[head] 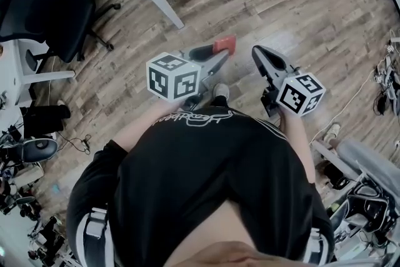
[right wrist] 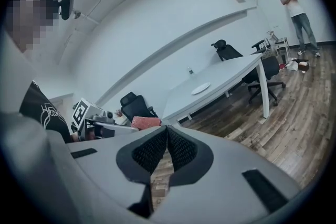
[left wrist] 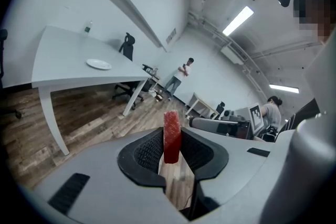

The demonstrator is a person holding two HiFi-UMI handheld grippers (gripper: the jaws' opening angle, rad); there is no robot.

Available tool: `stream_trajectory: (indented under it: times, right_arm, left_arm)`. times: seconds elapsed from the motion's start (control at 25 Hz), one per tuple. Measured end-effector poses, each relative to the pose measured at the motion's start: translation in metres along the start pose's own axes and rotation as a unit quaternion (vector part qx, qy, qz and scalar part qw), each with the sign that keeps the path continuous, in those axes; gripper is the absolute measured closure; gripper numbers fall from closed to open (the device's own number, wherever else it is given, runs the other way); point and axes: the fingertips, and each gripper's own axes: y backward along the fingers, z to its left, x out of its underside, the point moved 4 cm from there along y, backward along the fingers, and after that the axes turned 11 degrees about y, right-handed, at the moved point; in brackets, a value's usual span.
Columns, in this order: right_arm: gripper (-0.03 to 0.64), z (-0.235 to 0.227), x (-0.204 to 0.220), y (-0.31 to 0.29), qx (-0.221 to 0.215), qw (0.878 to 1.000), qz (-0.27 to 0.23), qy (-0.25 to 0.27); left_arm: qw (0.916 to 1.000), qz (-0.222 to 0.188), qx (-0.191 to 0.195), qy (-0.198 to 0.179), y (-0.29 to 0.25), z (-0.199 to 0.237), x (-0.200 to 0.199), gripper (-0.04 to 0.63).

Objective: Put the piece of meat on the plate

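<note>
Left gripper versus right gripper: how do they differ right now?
The left gripper grips the red piece of meat between its pads; the right gripper holds nothing. The left gripper's jaws stand apart by the meat's thickness; the right gripper's jaws are closed together. Both are over the wood floor, short of the white table that bears the plate.

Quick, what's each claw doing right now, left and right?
Left claw: closed on the piece of meat.
Right claw: closed, nothing between its jaws.
</note>
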Motion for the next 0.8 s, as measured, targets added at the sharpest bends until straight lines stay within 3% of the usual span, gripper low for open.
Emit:
stream_trajectory:
  times: [0.28, 0.8]
  right_arm:
    - [0.607, -0.032, -0.029, -0.012, -0.011, 1.0, 0.002, 0.016]
    - [0.607, -0.048, -0.069, -0.049, -0.022, 0.998, -0.011, 0.053]
  left_arm:
    - [0.9997, -0.021, 0.001, -0.01, -0.025, -0.008, -0.035, 0.501]
    - [0.9987, -0.05, 0.0, -0.01, -0.029, 0.01, -0.069, 0.502]
